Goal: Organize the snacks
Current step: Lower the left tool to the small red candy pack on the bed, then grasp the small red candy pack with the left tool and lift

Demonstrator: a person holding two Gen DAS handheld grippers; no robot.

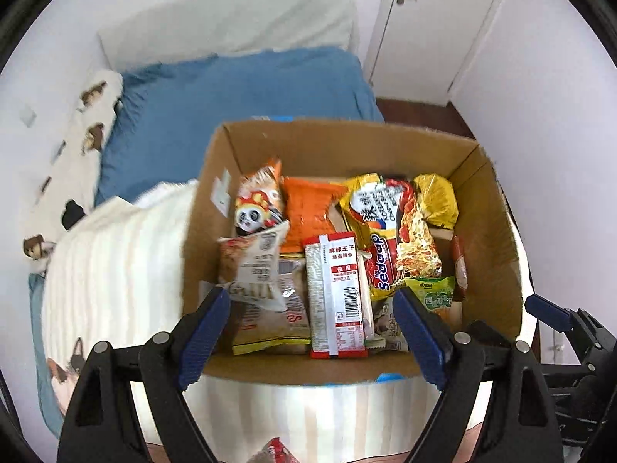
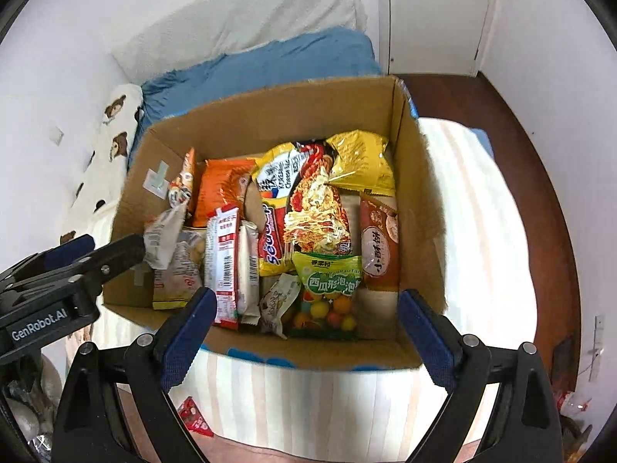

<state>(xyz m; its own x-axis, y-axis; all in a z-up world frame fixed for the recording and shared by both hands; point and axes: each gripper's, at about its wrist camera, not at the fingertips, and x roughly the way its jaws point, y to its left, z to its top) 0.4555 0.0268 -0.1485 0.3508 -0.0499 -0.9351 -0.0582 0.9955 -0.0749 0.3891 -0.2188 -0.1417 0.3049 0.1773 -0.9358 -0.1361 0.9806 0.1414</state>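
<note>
An open cardboard box (image 1: 347, 142) (image 2: 270, 112) sits on a cream striped blanket and holds several snack packets. Among them are a red Sedaap noodle pack (image 1: 389, 239) (image 2: 304, 208), a red-and-white wafer pack (image 1: 337, 297) (image 2: 223, 266), a yellow bag (image 1: 435, 200) (image 2: 362, 162), a green gumball bag (image 2: 327, 293) and a brown biscuit pack (image 2: 380, 243). My left gripper (image 1: 312, 305) hangs open above the box's near side with nothing between its blue pads. My right gripper (image 2: 306, 308) is open and empty too, over the near rim.
A small red packet (image 2: 194, 416) (image 1: 275, 451) lies on the blanket (image 2: 308, 397) in front of the box. A blue pillow (image 1: 239, 88) and white bedding lie behind. A dark wooden bed edge (image 2: 540, 177), white doors and walls lie at the right.
</note>
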